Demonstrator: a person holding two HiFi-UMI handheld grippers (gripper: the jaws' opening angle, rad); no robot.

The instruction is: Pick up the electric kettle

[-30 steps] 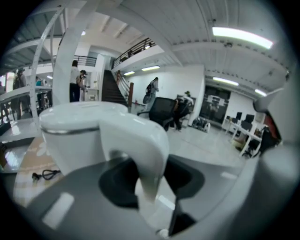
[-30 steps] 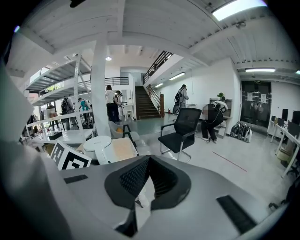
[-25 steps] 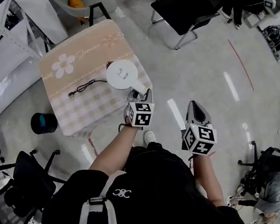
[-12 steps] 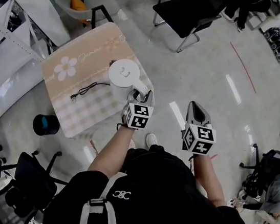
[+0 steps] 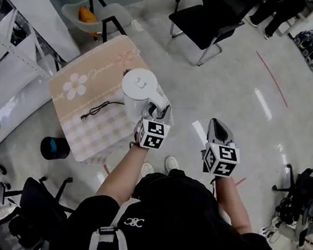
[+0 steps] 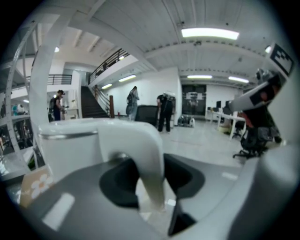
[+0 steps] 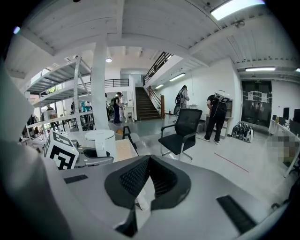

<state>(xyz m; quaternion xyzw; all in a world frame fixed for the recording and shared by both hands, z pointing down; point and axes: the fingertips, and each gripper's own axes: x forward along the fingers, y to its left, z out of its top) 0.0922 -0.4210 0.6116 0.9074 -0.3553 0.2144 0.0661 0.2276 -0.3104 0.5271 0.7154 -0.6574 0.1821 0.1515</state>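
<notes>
One electric kettle, handle gripped between left tool jaws.

Clamped on white handle of electric kettle, body looming left of jaws. Far behind: people standing near staircase.

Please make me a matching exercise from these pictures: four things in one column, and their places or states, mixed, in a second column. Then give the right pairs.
Things:
1. kettle
2. cable
3. bin
4. right gripper

Places or states:
A. on the floor beside the table
B. shut, empty
C. lying on the table
D. handle clamped in the left gripper

Pairs: 1-D, 2-C, 3-A, 4-B
</notes>
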